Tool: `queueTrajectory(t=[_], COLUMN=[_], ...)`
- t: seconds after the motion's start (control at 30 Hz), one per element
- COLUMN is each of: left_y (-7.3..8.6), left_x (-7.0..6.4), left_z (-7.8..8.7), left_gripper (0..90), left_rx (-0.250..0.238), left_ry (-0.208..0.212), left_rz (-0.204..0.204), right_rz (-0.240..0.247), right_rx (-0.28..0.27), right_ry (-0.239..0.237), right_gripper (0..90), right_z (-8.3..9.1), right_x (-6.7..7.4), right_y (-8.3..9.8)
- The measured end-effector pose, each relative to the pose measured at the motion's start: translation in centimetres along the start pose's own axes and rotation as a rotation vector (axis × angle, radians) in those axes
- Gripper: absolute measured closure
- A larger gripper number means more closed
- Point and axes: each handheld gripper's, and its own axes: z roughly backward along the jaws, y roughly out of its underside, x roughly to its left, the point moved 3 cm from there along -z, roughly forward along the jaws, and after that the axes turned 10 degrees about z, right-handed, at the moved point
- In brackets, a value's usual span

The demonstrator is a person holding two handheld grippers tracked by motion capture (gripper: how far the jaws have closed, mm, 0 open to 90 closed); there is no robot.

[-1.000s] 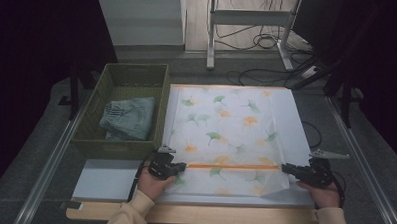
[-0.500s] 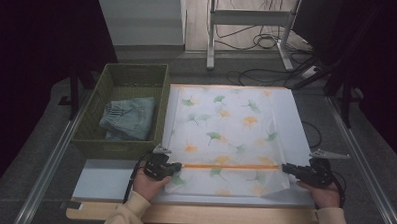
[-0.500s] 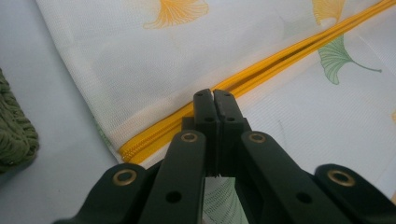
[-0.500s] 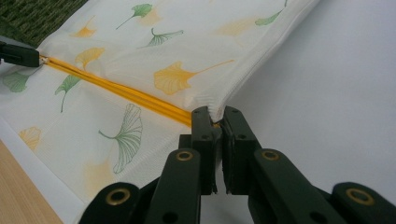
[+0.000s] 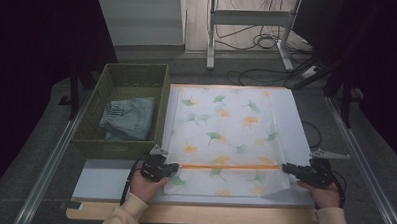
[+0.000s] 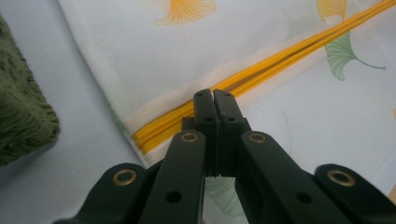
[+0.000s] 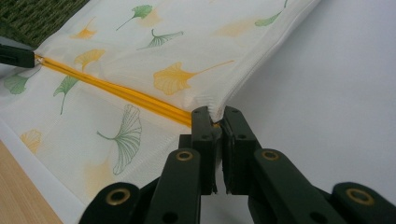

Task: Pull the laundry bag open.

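Near the desk's front edge, the left claw and right claw each pinch an end of the laundry bag's orange zipper; bare desk lies left.

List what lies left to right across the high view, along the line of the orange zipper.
Left claw → orange zipper on the leaf-print laundry bag → right claw.

Zipper end hidden behind closed left gripper fingers.
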Motion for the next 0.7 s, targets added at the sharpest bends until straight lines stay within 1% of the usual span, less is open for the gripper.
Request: queueTrajectory(t=[0.17,0.23,0.37,0.43,0.7], left_y=[0.16,0.21,0.22,0.23,0.32], left_x=[0.27,0.33,0.31,0.33,0.72], left_z=[0.3,0.38,0.54,0.62,1.06], left_gripper=[90.0,90.0,90.0,90.0,90.0], left_rx=[-0.004,-0.004,-0.008,-0.007,-0.013], left_ry=[-0.005,0.0,-0.006,-0.012,-0.021], left_rz=[0.009,0.01,0.008,0.0,0.006], right_rz=[0.001,-0.001,-0.001,0.0,0.001], right_rx=[-0.001,-0.004,-0.004,-0.004,-0.005], right_ry=[0.003,0.002,0.002,0.003,0.004], right_gripper=[84.0,84.0,84.1,84.0,84.1], right_z=[0.02,0.03,0.02,0.02,0.05], right_x=[-0.01,0.01,0.0,-0.01,-0.03], right_y=[-0.01,-0.03,-0.03,-0.02,-0.02])
